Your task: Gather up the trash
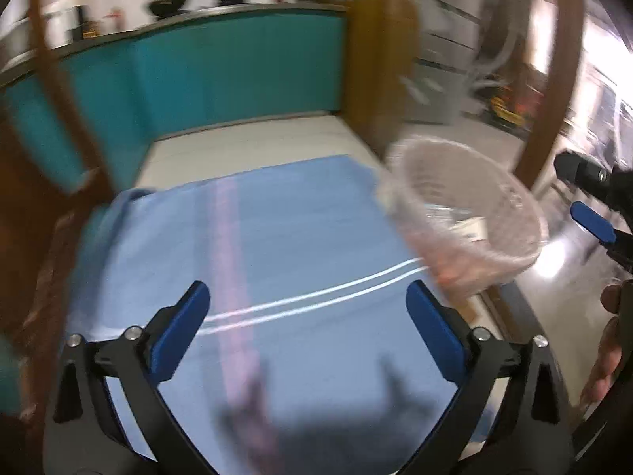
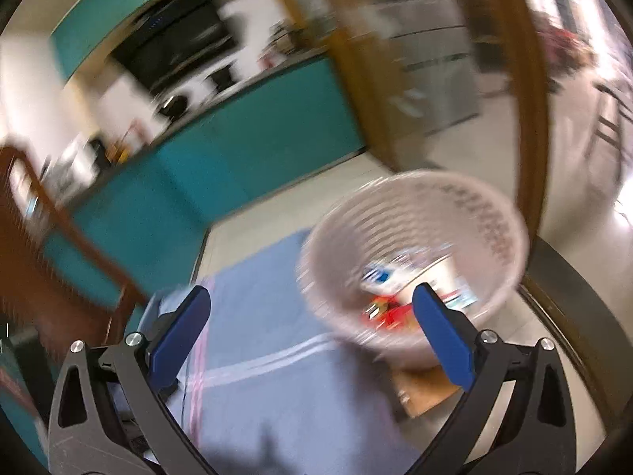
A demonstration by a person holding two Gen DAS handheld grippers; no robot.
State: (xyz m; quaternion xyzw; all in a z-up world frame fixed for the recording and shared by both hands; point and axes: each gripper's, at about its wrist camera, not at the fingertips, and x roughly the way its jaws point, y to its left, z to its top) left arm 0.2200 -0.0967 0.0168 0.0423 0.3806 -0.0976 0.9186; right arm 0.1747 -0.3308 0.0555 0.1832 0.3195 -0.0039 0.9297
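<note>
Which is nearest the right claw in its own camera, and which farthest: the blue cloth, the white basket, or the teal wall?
1. Blue cloth: right under the open right claw, spread on the table.
2. White basket: just ahead on the right, with trash in it.
3. Teal wall: farthest, behind the table, upper left.

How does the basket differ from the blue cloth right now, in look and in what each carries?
The basket is a pale, round, slatted tub with upright walls; the blue cloth lies flat, crossed by white and pink stripes. The basket holds wrappers and paper scraps, red and blue among them; no trash shows on the visible part of the cloth. The basket sits past the cloth's right edge. Both are blurred, and both lie ahead of open, empty grippers.
</note>
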